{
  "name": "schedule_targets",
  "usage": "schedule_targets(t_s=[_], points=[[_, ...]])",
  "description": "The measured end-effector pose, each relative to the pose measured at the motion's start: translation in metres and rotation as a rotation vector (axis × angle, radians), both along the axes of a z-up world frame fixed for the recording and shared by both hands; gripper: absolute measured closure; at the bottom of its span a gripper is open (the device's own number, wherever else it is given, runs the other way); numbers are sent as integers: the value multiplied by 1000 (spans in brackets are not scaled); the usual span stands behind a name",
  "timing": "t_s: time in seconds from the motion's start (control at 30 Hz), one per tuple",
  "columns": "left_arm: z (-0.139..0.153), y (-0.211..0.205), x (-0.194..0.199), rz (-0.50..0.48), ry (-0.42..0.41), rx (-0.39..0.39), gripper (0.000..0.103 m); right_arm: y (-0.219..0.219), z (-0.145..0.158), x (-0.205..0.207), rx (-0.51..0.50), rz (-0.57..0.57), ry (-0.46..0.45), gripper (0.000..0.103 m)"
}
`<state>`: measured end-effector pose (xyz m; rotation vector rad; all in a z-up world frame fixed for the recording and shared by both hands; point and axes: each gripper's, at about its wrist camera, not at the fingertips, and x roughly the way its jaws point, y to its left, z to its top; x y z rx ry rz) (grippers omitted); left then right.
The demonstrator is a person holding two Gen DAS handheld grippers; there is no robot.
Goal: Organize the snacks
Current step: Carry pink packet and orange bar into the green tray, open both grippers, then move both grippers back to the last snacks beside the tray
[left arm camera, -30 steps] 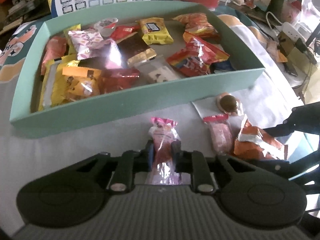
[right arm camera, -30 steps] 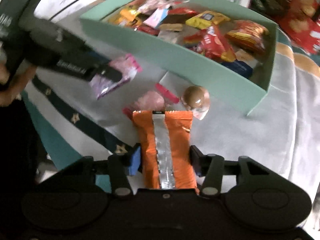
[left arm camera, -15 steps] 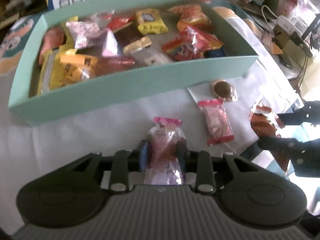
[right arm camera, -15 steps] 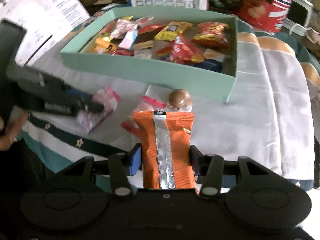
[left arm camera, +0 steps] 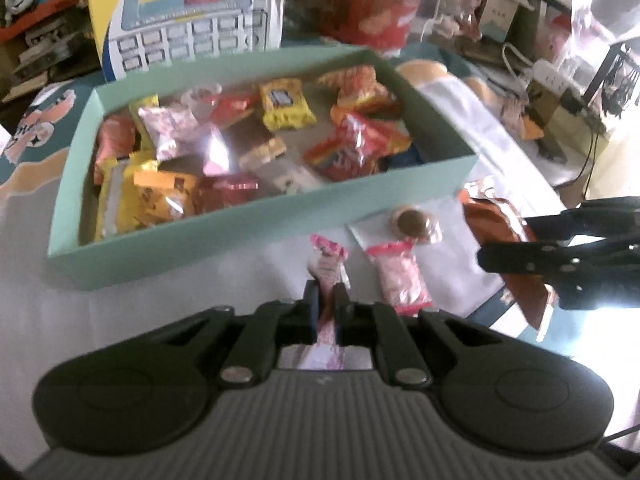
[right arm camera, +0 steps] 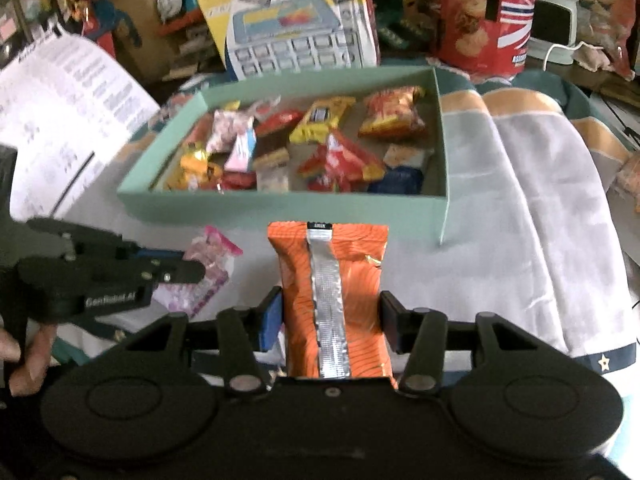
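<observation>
A mint-green box (left arm camera: 256,232) (right arm camera: 280,204) holds several wrapped snacks. My left gripper (left arm camera: 327,300) is shut on a pink candy packet (left arm camera: 326,268) and holds it above the cloth in front of the box; it also shows in the right wrist view (right arm camera: 208,276). My right gripper (right arm camera: 330,312) is shut on an orange snack bag (right arm camera: 332,296), raised in front of the box; the bag shows in the left wrist view (left arm camera: 500,236). A pink wafer packet (left arm camera: 398,276) and a round chocolate (left arm camera: 416,224) lie on the cloth near the box's front wall.
A toy keyboard carton (right arm camera: 296,28) and a red biscuit tin (right arm camera: 484,16) stand behind the box. A white printed sheet (right arm camera: 60,120) lies at the left. Cables and a power strip (left arm camera: 552,76) are at the far right. The cloth hangs over the table edge (right arm camera: 580,344).
Both grippers have risen and drawn back from the cloth with their snacks. The left jaws have closed tighter on the pink packet. The box looks farther away.
</observation>
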<state>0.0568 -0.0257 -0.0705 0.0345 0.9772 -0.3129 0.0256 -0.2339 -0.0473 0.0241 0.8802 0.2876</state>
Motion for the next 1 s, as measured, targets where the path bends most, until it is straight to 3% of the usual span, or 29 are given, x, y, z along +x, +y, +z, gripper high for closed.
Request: schedule_targets(t_s=[0.17,0.33,0.5,0.73,0.77,0.8,0.83,0.87,0.9,0.93,1.0], points=[[26,4,16,27,-58,-22,96,3,21,28,49,-22,-47,54],[39,10,64,76,-82,-42,96,9,36,89,104,-68,-72,54],[36,4,122,99,-57,-99,96,14,38,159,140,-109,-51,53],[11,-16,172,100,-20,-102,95,25,20,226,119,-117,-26,51],[7,-17,175,106,-13,-95,92,26,17,232,120,-112,-23,47],[3,-19,178,121,-7,-75,80,26,15,237,118,-112,-23,47],[1,-19,179,130,-6,-55,67,26,14,237,118,-112,-26,39],[0,-19,180,135,-7,-37,31,25,15,236,123,-110,-36,26],[-1,-18,178,144,-22,-22,7,24,16,234,126,-114,-47,18],[0,-17,175,159,-48,-5,2,22,17,231,128,-120,-63,8],[3,-16,172,176,-68,19,1,17,21,224,135,-128,-80,5]])
